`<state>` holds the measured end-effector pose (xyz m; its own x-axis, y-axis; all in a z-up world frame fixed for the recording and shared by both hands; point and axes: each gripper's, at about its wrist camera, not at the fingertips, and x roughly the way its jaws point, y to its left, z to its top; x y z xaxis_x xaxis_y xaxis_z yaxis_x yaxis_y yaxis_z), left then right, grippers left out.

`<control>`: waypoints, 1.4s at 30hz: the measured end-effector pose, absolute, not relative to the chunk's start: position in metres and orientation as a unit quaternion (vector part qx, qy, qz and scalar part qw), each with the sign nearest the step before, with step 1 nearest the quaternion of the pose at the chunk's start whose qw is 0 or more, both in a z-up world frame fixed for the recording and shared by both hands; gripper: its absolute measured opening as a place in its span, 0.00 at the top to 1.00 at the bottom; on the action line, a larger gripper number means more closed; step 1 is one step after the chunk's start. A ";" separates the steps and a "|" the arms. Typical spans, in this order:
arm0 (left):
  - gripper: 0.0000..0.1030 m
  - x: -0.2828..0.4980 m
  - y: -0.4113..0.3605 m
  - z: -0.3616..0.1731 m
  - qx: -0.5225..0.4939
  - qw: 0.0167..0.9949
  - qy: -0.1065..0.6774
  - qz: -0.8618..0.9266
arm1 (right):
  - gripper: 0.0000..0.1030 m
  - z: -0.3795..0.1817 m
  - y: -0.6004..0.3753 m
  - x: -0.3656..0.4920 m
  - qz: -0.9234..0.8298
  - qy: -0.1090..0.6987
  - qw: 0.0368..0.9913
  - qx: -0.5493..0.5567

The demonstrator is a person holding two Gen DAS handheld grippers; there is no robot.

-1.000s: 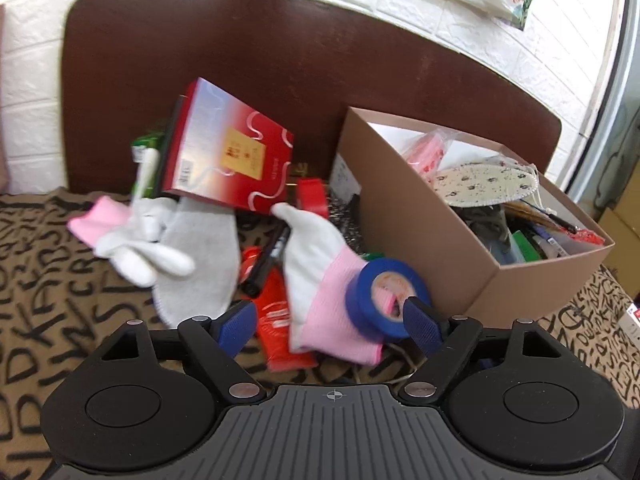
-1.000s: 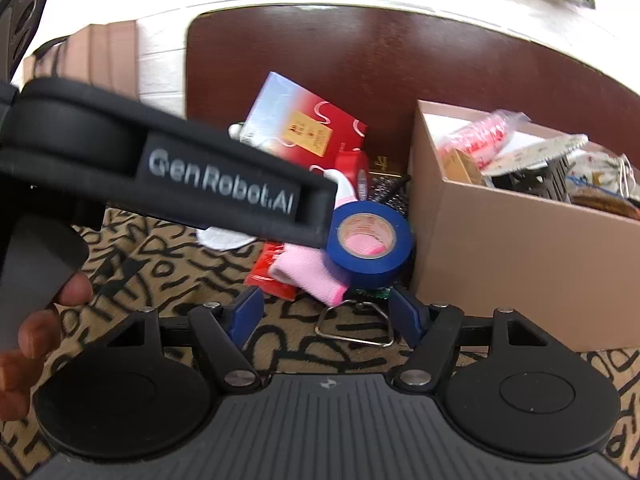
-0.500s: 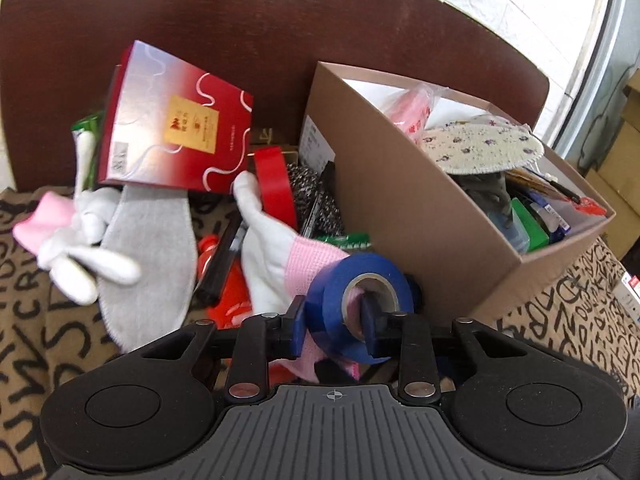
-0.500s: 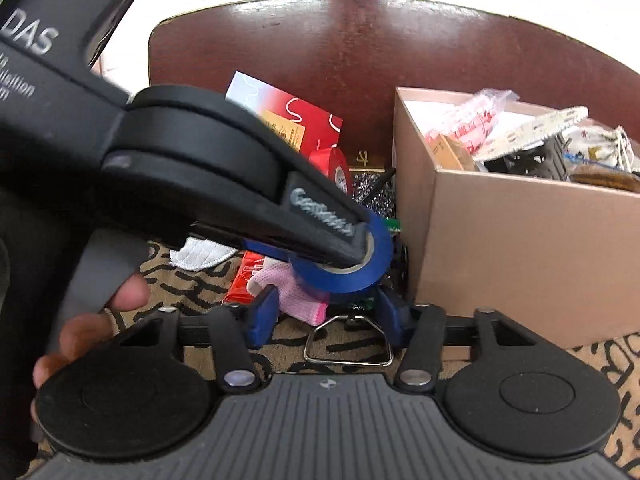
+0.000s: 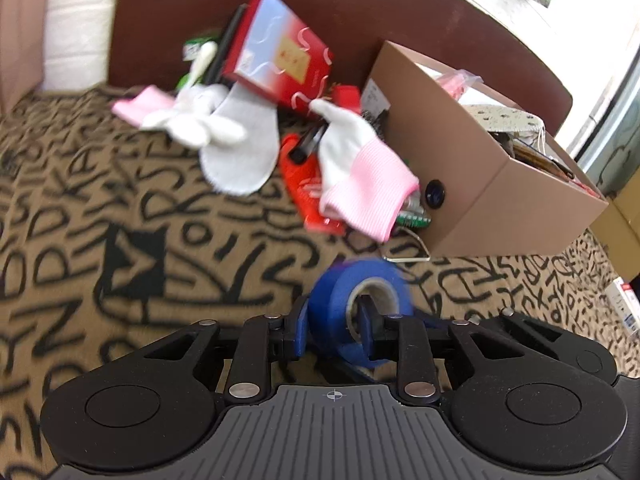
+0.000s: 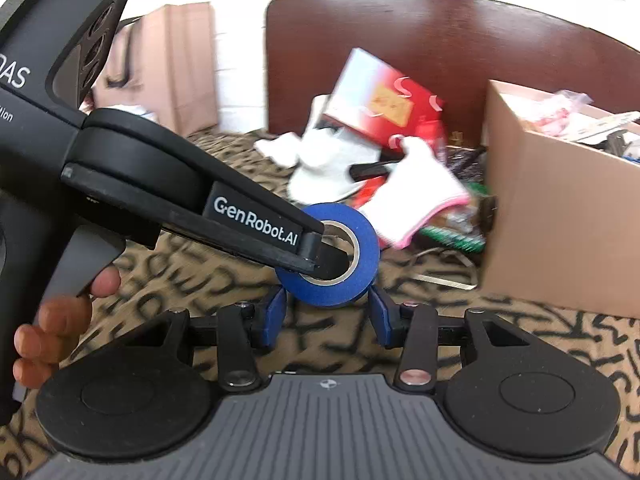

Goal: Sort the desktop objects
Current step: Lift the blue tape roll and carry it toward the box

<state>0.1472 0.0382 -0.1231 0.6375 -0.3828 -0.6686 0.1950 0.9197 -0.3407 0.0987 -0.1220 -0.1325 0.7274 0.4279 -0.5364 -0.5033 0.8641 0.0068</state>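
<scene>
Blue tape roll (image 5: pixel 360 304) is clamped through its wall by the left fingers (image 5: pixel 366 322), one finger inside the core, bore axis crosswise. Right fingers (image 6: pixel 326 314) stand apart, empty, directly beneath it. Cardboard box (image 5: pixel 500 196) lies ahead and to the right.

Bright daylight, flooding in from the window (image 5: pixel 624 92) beyond the cardboard box (image 5: pixel 500 208) and bleaching that corner white. Soft, shallow shadows close under the box. Motion blur across the patterned cloth (image 5: pixel 120 220), the blue tape roll (image 5: pixel 360 304) and the glove (image 6: pixel 416 196) beside the box. Heavy fisheye bending at every edge; black corners.
</scene>
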 end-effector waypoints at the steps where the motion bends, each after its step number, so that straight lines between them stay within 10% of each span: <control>1: 0.62 0.145 0.041 -0.124 -0.126 0.896 0.396 -0.157 | 0.42 -0.132 -0.120 0.094 0.254 0.264 0.927 -0.078; 11: 0.46 0.144 0.044 -0.122 -0.114 0.903 0.393 -0.135 | 0.38 -0.134 -0.126 0.092 0.238 0.268 0.929 -0.090; 42: 0.62 0.142 0.042 -0.121 -0.122 0.889 0.411 -0.161 | 0.79 -0.132 -0.128 0.126 0.226 0.326 0.918 0.018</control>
